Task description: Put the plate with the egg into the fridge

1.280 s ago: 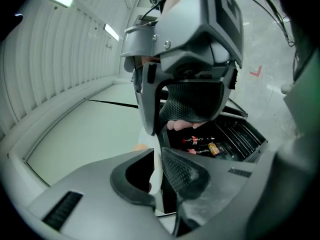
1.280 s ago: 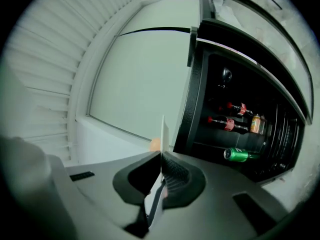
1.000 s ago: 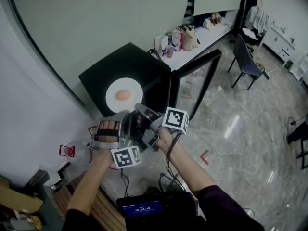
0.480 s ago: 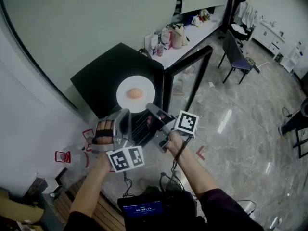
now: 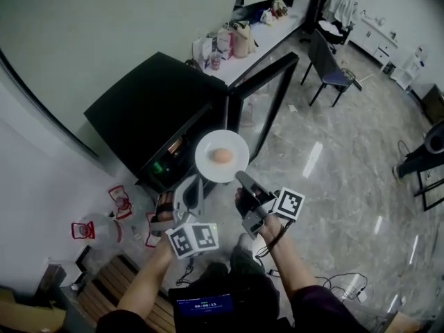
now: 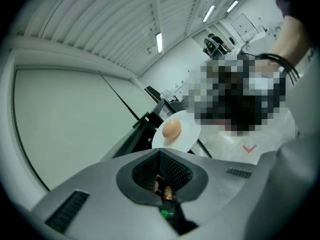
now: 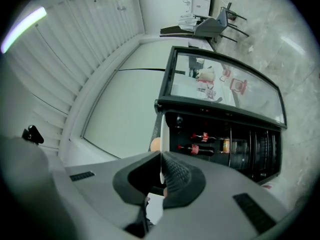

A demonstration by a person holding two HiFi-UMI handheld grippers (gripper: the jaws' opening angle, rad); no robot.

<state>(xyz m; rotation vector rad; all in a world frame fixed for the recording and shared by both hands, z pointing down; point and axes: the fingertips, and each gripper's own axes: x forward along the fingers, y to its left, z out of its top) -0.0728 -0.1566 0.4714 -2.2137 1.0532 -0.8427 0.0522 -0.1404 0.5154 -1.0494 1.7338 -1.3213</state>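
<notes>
OK, fridge [image 5: 149, 109] is black, with its glass door [image 5: 267, 92] swung wide open; the plate [image 5: 207, 165] with the egg [image 5: 222, 156] is in the air just in front of the fridge's open front, not inside it; plate roughly level, egg near its middle.

Right gripper [image 5: 244, 182] is clamped on the plate's rim, on the side away from the fridge; the right gripper view shows that rim edge-on between the closed jaws, with the egg peeking past it.

Left gripper [image 5: 195, 188] has its jaws pressed together with nothing between them; its tips sit just beside the plate's rim, also on the side away from the fridge; can't tell whether they touch it; the left gripper view looks onto the plate and egg just past the tips.

Inside the fridge: bottles [image 7: 196, 136] and a can [image 7: 226, 145] on a shelf; behind the fridge, a table with bags [image 5: 236, 39]; beyond the fridge door, a chair [image 5: 326, 71].
</notes>
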